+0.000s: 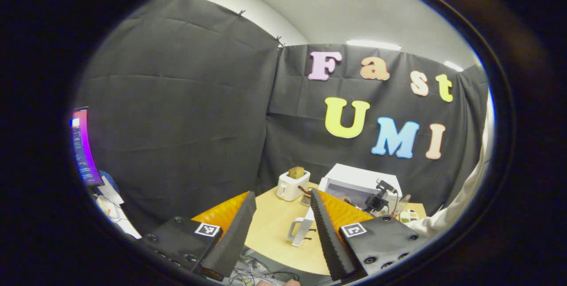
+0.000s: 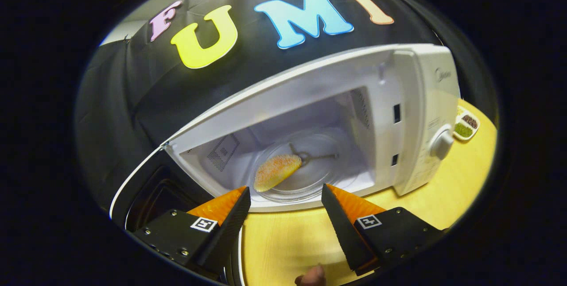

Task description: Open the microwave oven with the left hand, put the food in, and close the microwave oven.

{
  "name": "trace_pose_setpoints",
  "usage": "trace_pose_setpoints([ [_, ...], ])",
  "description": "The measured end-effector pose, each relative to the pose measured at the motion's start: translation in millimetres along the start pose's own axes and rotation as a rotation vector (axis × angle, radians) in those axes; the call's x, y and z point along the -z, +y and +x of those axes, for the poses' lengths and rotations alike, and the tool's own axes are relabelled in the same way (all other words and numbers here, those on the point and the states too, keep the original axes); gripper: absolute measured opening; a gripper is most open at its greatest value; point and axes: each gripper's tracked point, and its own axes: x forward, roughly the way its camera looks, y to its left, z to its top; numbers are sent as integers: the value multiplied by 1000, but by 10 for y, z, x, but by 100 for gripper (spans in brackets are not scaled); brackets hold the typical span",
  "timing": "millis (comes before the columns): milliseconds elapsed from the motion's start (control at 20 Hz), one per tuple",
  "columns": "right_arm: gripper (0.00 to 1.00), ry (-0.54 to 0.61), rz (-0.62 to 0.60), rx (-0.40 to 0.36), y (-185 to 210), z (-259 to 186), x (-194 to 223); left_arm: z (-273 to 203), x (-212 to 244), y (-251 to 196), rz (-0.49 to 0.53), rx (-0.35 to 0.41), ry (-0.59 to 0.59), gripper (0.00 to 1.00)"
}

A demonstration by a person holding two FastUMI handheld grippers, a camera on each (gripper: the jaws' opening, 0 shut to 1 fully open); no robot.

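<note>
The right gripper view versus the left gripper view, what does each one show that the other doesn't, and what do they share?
Right gripper view: the microwave up close with its door open, the food lying on the glass turntable inside, and the open right gripper in front of it.

Left gripper view: a toaster, a white mug, a monitor at the left, and the open left gripper.

Both: the microwave and the yellow table.

One microwave [image 2: 412, 113], one food piece [image 2: 277, 171], one toaster [image 1: 292, 184], one sectioned dish [image 2: 466, 126]
</note>
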Motion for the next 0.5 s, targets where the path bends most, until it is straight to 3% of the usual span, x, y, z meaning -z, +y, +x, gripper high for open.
trace_pose_setpoints([
  [350, 99, -7, -83, 2, -256, -1121, 24, -380, 57, 410, -92, 110, -48, 79],
  [450, 98, -4, -128, -7, -354, -1472, 31, -392, 178, 500, -100, 144, -40, 89],
  [500, 98, 1, -165, -11, -419, -1652, 31, -387, 254, 557, -100, 157, -26, 78],
])
